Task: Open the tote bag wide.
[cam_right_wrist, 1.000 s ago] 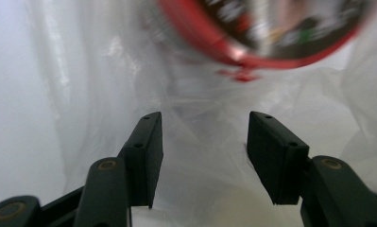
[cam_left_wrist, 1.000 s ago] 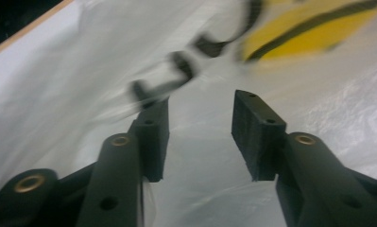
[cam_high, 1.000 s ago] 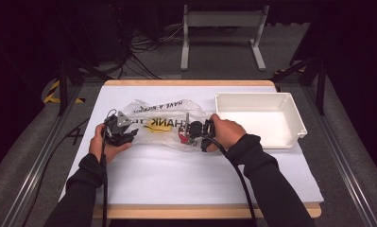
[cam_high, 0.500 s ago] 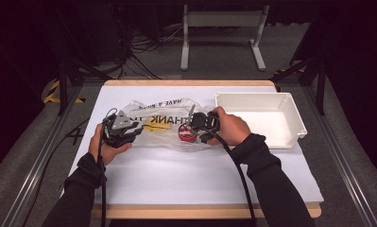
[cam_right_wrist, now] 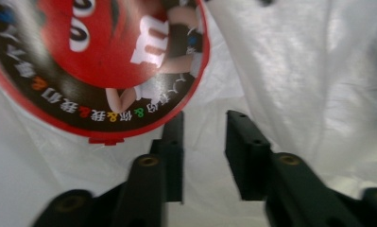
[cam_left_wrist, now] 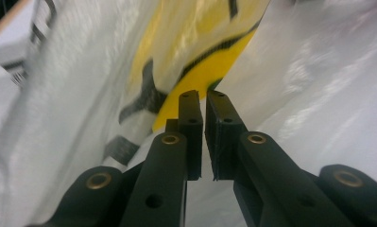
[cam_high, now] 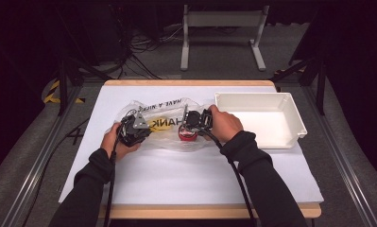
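Red tin [cam_right_wrist: 96,61], cropped at frame edge

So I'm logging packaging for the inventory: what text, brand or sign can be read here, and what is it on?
"HAVE A NICE", seen upside down: clear plastic bag.
"HANK", its start hidden: bag's yellow print.
White "m": red round tin lid.
Ring of coloured characters on the lid's rim: too blurred to read.

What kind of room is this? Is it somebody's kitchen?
Probably not a kitchen: it looks like a lab or recording studio. Dark walls surround a white-covered table, loose cables lie on the grey floor behind it, and a person works a plastic bag with the left gripper.
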Tool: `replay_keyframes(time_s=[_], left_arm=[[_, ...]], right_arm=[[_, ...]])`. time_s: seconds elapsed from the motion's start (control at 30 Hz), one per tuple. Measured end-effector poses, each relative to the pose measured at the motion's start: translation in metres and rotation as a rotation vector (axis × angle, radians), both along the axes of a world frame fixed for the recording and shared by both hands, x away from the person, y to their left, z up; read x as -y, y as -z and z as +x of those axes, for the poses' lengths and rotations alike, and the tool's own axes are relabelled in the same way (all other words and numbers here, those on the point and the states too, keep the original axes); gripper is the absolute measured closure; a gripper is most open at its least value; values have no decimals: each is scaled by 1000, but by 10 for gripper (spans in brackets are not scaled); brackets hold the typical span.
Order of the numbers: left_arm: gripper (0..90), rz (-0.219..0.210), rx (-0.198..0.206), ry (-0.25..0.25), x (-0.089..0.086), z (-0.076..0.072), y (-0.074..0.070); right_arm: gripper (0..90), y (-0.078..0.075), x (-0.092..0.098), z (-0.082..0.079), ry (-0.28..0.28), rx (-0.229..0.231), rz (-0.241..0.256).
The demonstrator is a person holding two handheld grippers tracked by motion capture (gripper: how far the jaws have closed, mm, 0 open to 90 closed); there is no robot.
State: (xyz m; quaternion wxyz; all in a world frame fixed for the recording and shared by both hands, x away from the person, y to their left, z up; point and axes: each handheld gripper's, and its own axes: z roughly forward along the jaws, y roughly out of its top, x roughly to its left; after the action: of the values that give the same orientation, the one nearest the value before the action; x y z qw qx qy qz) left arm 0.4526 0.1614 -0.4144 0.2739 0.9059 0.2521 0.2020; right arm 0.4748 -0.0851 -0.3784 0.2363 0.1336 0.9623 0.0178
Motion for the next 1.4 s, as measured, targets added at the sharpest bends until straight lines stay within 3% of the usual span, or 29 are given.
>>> replay_keyframes(time_s=[0.03,0.07,0.1,0.17,0.23,0.3,0.5,0.57,0.67,0.8,0.87,0.93,1.0,1.23,1.3,1.4], left_arm=[[830,0,0,0,0,0,0],[771,66,10,-31,0,4,5],[710,94,20,-51,-1,7,6],[691,130,12,-61,-3,9,7],[614,144,6,-84,-7,13,7],[481,160,17,-112,-9,15,6],[421,190,24,-180,-26,20,5],[386,204,29,-194,-28,21,5],[386,194,16,-189,-31,22,7],[368,217,-6,-199,-35,25,11],[360,202,-16,-208,-38,27,12],[348,172,-61,-208,-44,29,13],[331,163,-80,-208,-48,30,12],[338,141,-150,-200,-66,31,10],[344,107,-176,-195,-72,31,11],[342,115,-175,-199,-71,31,11]], right_arm=[[627,0,0,0,0,0,0],[544,5,-1,3,-2,-32,-18],[508,7,-1,4,-1,-31,-22],[426,11,-1,7,11,-24,-54],[345,13,1,9,26,-14,-74],[324,14,2,11,27,-9,-68],[270,18,7,16,66,40,-56],[261,18,7,17,68,29,-58],[257,19,7,16,70,29,-65],[257,23,8,18,78,-24,-82],[256,25,8,17,85,-62,-94],[257,27,8,17,87,-88,-111],[257,27,9,17,90,-103,-111],[302,25,13,16,90,-124,-100],[309,25,14,16,86,-124,-97],[308,26,13,15,83,-122,-96]])
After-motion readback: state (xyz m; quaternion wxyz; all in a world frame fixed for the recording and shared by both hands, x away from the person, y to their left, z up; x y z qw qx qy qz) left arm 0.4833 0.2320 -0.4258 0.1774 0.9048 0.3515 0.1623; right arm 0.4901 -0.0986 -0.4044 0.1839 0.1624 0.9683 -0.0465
